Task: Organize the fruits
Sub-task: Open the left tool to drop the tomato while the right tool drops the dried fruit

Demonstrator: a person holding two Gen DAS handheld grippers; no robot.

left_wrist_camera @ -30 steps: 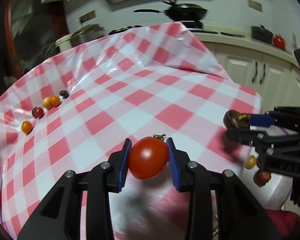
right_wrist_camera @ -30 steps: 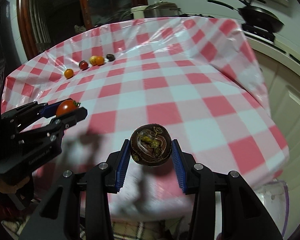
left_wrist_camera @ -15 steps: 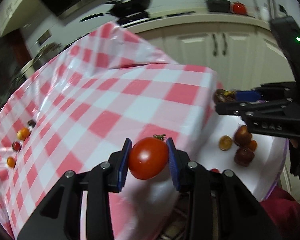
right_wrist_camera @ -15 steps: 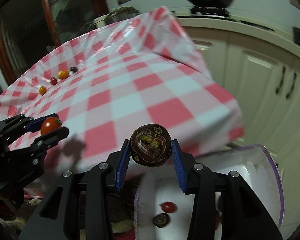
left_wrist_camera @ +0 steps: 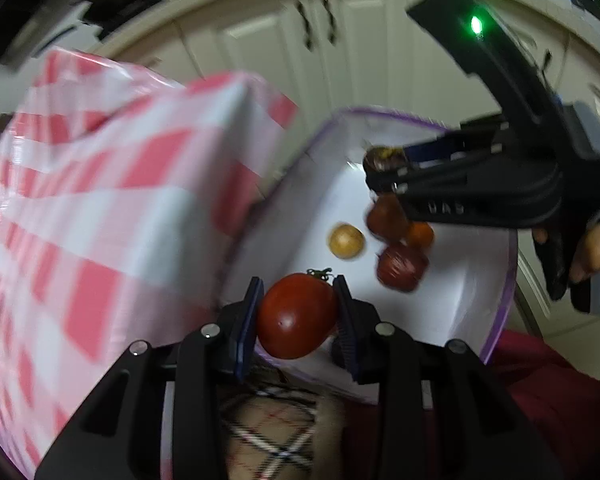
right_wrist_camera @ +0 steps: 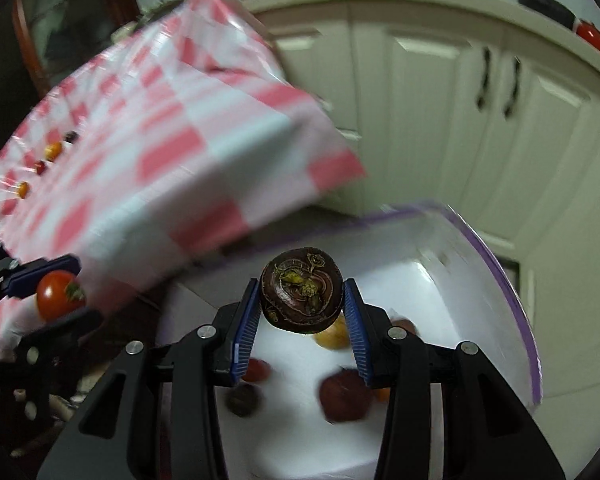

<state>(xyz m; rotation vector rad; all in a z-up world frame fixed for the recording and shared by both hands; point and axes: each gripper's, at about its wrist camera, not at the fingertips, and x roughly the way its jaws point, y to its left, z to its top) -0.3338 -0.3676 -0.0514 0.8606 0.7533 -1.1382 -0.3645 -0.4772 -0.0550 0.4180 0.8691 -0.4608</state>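
Now both grippers are carrying fruit over the white container beside the table.

The left gripper (left_wrist_camera: 298, 316) is squeezing a red tomato (left_wrist_camera: 296, 316) between its blue pads, just above the near rim of the white container (left_wrist_camera: 496, 332). The right gripper (right_wrist_camera: 302, 308) is clamping a dark purple fruit (right_wrist_camera: 302, 296) and is hanging over the container's inside, where several fruits (left_wrist_camera: 400, 268) are already lying. More small fruits (right_wrist_camera: 40, 166) are waiting in a row on the checked tablecloth (right_wrist_camera: 172, 128), well apart from here. I judge the risk is this: the tomato is sitting so close to the rim that, if released now, it could fall outside. Also the purple fruit could land on the fruits below and bruise them, if it drops from this height.
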